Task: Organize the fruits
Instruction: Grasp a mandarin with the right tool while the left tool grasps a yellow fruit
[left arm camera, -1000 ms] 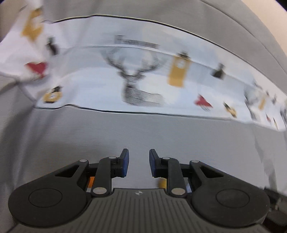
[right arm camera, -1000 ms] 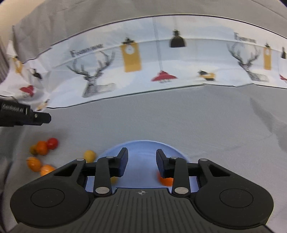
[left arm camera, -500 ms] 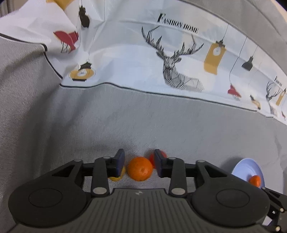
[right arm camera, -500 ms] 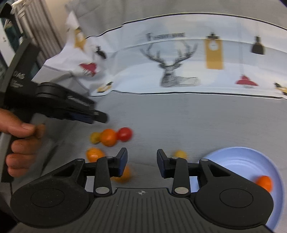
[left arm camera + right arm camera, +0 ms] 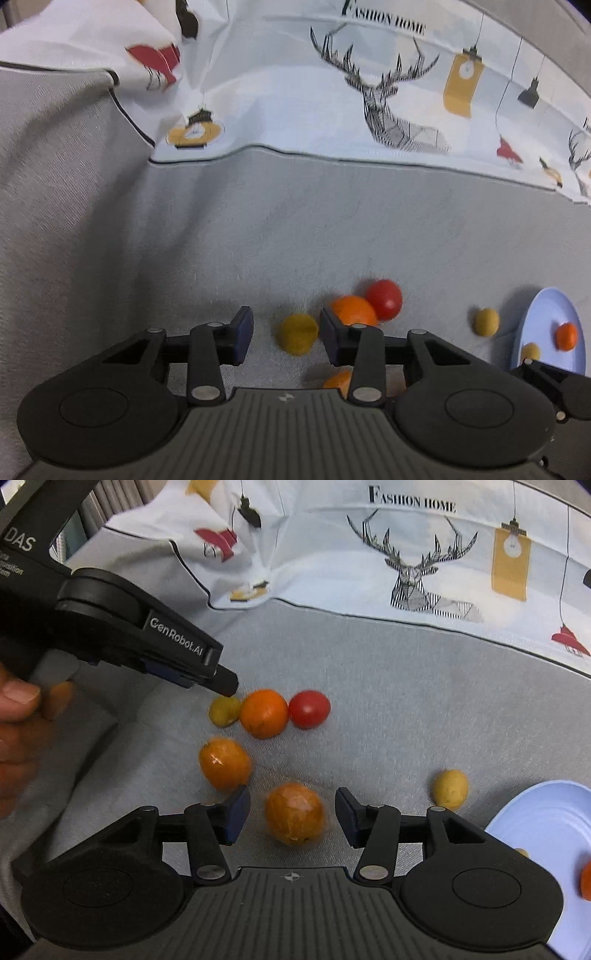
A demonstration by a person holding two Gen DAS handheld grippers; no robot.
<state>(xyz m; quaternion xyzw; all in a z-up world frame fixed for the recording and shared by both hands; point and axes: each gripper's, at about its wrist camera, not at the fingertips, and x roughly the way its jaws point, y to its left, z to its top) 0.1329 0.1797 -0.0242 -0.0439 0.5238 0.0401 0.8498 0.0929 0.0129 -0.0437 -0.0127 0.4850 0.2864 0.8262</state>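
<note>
Small fruits lie loose on the grey cloth. In the left wrist view my left gripper point(image 5: 286, 336) is open, with a yellow fruit point(image 5: 297, 333) between its fingers, closer to the right pad. An orange fruit point(image 5: 352, 310) and a red tomato point(image 5: 384, 299) sit just beyond. In the right wrist view my right gripper point(image 5: 291, 818) is opening around an orange fruit point(image 5: 295, 812), and neither pad touches it. Another orange fruit point(image 5: 225, 762) lies by its left finger. The left gripper point(image 5: 221, 679) points at a yellow-green fruit point(image 5: 224, 710).
A pale blue plate point(image 5: 550, 314) at the right holds an orange fruit point(image 5: 567, 336) and a yellow one point(image 5: 530, 350). A lone yellow fruit point(image 5: 450, 788) lies between cluster and plate point(image 5: 546, 812). A hand point(image 5: 18, 720) grips the left tool. A printed white cloth point(image 5: 406, 554) lies behind.
Both grippers swung left, away from the plate, to the fruit cluster, and their jaws widened. The left one shifted from the orange fruit to the yellow one.
</note>
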